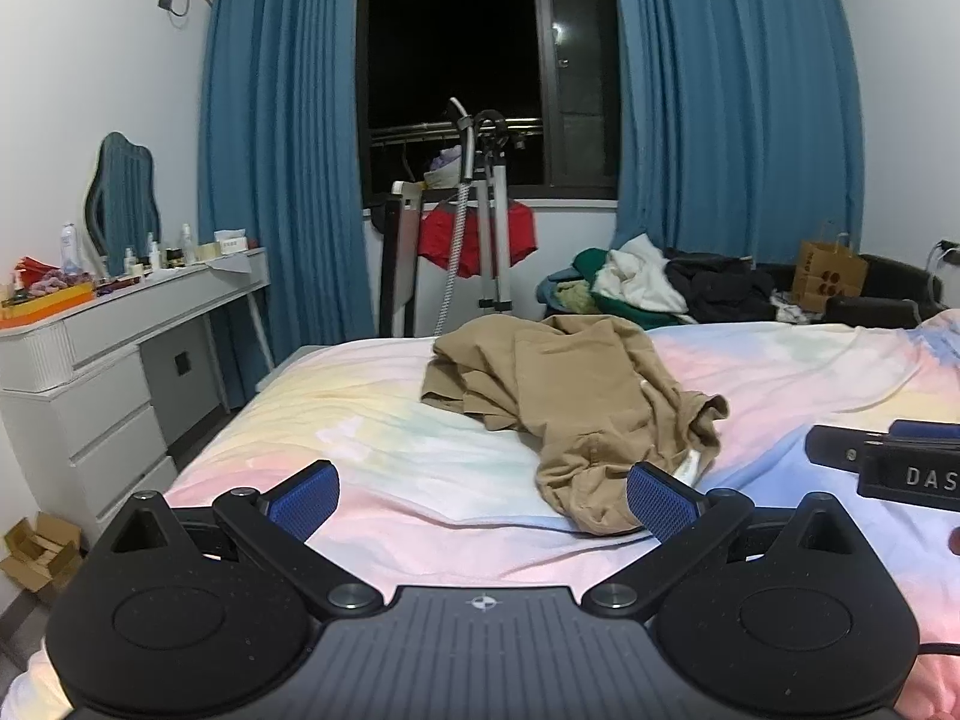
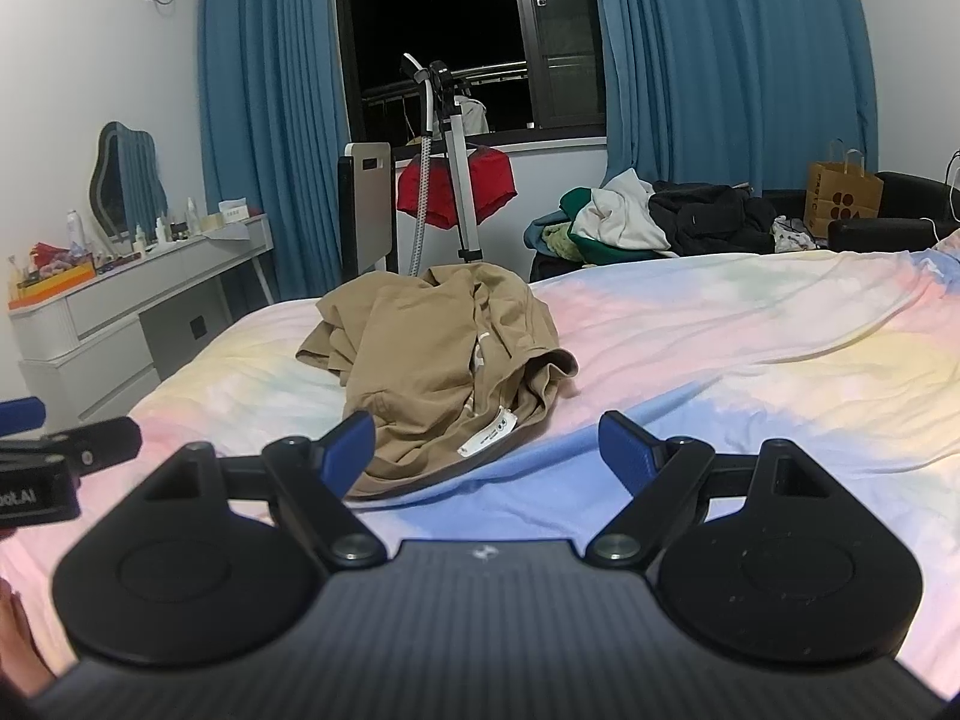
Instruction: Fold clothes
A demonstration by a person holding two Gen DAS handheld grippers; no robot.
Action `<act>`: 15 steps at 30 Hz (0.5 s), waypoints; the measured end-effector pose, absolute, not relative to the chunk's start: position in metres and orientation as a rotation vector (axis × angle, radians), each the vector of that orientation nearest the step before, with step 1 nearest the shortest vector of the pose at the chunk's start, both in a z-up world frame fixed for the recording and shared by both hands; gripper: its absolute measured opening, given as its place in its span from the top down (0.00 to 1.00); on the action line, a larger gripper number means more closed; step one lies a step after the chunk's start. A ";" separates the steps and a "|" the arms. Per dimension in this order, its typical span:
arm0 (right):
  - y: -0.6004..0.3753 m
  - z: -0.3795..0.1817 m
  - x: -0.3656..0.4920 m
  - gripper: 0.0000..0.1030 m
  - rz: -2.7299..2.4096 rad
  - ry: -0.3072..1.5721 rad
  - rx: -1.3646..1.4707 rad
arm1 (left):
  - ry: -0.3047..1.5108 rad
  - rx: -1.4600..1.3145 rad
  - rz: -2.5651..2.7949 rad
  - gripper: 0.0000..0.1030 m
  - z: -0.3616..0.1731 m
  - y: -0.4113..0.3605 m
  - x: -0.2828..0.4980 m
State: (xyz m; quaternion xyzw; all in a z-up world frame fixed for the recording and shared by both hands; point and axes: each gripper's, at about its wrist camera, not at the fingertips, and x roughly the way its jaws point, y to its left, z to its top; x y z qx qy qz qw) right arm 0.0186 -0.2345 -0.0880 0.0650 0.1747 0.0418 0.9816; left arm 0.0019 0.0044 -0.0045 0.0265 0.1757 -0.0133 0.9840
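Both tools, left and right, gape wide, empty, near crumpled tan garment on bed

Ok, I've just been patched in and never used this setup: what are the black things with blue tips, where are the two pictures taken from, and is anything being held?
Each picture comes from a camera mounted on a hand-held gripper, looking forward along its two blue-tipped fingers. A person carries one in each hand. The left gripper and the right gripper are both open and hold nothing. Each view also catches the other gripper at its edge. In front of them lies a crumpled tan garment on a bed with a pastel sheet; its white label faces up near the right gripper. More clothes are piled beyond the bed, and a dresser stands to the left.
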 end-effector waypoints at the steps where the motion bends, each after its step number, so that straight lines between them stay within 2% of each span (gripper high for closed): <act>1: -0.235 -0.088 0.019 0.19 0.083 0.352 0.132 | 0.355 0.046 -0.033 0.00 -0.005 0.006 0.003; 5: -0.235 -0.088 0.019 0.19 0.077 0.356 0.141 | 0.381 0.024 -0.040 0.01 -0.010 0.010 0.010; 11: -0.238 -0.086 0.018 0.19 0.061 0.358 0.160 | 0.515 -0.013 -0.061 0.01 -0.030 0.016 0.036; 15: -0.245 -0.087 0.017 0.19 0.047 0.365 0.194 | 0.574 -0.041 -0.097 0.06 -0.040 0.011 0.058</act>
